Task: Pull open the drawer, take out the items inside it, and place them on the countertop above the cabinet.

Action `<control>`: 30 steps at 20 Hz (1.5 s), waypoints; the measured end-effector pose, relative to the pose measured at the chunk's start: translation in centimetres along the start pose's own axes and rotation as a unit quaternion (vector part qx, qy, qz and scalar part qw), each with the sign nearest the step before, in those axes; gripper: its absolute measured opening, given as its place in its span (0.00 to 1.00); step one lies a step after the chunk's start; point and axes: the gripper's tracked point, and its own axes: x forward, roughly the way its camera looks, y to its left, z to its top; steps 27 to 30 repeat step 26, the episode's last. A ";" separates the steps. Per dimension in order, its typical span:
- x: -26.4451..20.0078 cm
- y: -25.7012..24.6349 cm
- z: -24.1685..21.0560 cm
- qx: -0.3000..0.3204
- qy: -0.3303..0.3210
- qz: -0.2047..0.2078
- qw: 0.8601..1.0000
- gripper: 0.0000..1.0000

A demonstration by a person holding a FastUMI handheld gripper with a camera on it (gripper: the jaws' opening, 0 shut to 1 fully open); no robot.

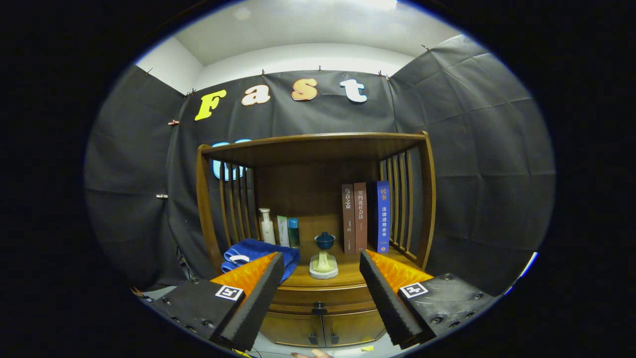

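The gripper (322, 266) had its fingers spread, gripping nothing. Beyond them the drawer (318, 298) was closed under the countertop (348, 276). Three books (365, 219) with Chinese titles, three bottles (280, 229), one blue towel (258, 251).

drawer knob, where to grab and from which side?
Grip the small dark drawer knob itself, centred on the drawer front just under the countertop. Come straight in from the front, one finger on each side of it: it sticks out toward the camera and is the only thing to hold on that flat front. The gripper is open, with the knob already between its fingers.
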 end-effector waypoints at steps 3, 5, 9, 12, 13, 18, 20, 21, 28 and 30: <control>-1.0 0.4 0.8 0.000 -0.002 0.009 1.000 0.98; -1.4 0.7 1.0 -0.006 -0.006 0.012 1.000 0.98; -1.9 0.8 1.1 -0.015 -0.006 0.012 1.000 0.98; -2.0 0.8 1.3 -0.016 -0.009 0.010 1.000 0.98; -2.0 0.7 1.4 -0.018 -0.009 0.009 1.000 0.98; -2.3 0.3 1.5 -0.023 -0.011 0.002 1.000 0.98; -2.3 0.0 1.4 -0.026 -0.010 -0.001 1.000 0.98; -2.3 -0.2 1.5 -0.026 -0.010 -0.003 1.000 0.98; -2.4 -0.3 1.4 -0.027 -0.008 -0.004 1.000 0.98; -2.4 -0.3 1.4 -0.027 -0.008 -0.004 1.000 0.98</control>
